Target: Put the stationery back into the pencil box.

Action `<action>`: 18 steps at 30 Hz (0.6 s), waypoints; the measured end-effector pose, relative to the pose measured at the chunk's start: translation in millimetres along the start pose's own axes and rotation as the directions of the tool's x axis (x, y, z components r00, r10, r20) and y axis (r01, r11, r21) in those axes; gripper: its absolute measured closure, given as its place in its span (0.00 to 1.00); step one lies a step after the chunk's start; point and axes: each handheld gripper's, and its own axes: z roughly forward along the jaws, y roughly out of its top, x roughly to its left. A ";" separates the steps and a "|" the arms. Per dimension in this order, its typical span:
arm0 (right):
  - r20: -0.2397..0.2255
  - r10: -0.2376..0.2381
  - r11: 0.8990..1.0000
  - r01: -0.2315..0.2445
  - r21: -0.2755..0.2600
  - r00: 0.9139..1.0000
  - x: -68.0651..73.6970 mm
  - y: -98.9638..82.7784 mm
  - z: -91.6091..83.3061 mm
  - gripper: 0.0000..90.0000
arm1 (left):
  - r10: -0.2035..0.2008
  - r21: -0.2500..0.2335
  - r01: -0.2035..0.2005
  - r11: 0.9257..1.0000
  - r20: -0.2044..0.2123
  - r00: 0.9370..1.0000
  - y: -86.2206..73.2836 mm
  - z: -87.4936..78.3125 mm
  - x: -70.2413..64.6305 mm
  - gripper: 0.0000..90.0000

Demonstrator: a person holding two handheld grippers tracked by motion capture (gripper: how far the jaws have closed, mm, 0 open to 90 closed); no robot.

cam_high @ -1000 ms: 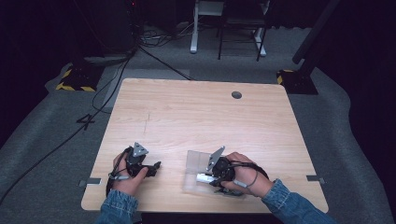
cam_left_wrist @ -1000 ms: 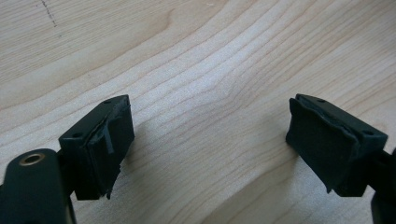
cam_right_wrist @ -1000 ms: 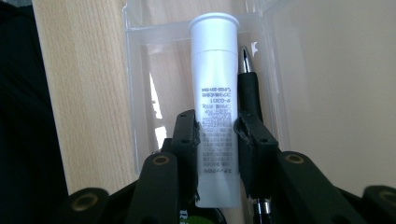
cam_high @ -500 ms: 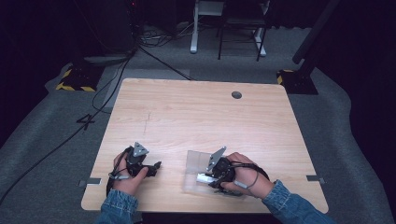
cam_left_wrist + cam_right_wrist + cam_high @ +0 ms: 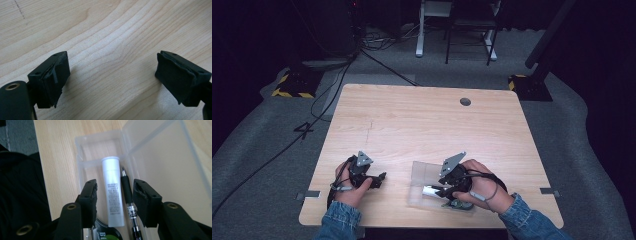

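A dark recording studio: bare wooden table [image 5: 427, 125], grey carpet [image 5: 257, 165] (taped floor cables [image 5: 332, 90]).

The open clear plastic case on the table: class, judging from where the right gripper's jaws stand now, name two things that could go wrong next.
1. The right gripper has just been opening, its jaws either side of the white tube and the black pen in the clear case; a reclosing could pinch both together.
2. The case's open lid lies flat beside the base; the hand might catch it and drag the light case across the table.
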 end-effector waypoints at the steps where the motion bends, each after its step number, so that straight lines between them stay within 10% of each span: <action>1: 0.003 -0.004 1.000 0.004 -0.010 1.000 0.2 0.7 -1.9 0.61 | 0.001 0.000 -0.001 1.000 0.000 1.000 0.0 0.0 0.0 0.14; 18: 0.072 0.062 0.980 -0.047 -0.192 0.996 -9.6 -1.9 -48.9 0.53 | 0.011 -0.007 -0.011 1.000 -0.008 1.000 -1.4 -1.3 -2.2 0.15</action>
